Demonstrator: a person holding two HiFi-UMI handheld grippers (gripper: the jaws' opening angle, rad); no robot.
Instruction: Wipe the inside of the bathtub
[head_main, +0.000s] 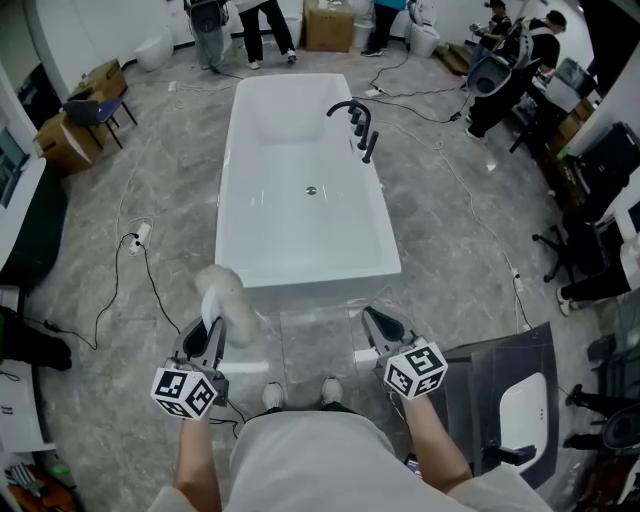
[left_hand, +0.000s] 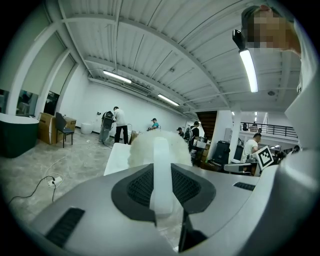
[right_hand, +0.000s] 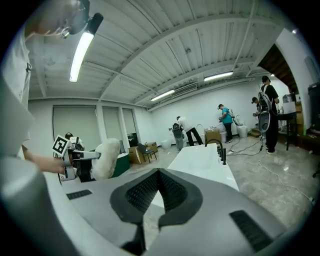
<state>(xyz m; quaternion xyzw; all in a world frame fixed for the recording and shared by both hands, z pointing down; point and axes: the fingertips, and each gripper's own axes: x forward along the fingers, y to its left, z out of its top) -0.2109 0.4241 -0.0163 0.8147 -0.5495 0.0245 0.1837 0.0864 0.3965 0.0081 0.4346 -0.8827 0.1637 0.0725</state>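
Bathtub (head_main: 290, 140) stands on the floor (head_main: 160, 190) just ahead of you, untouched. Your left hand-held gripper (head_main: 212, 326) clamps a fluffy duster (head_main: 226, 292) near its end; your right hand-held gripper (head_main: 379, 322) is closed, empty.

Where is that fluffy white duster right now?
The duster sits clamped in the left gripper, head view's lower left, just short of the bathtub.

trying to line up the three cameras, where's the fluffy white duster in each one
Head view: the fluffy white duster is at lower left, rising from the left claw, near the end of the bathtub.
Left gripper view: dead centre, handle clamped between the jaws.
Right gripper view: left of middle.
Shared landmark: the bathtub, left of the duster and at centre right.
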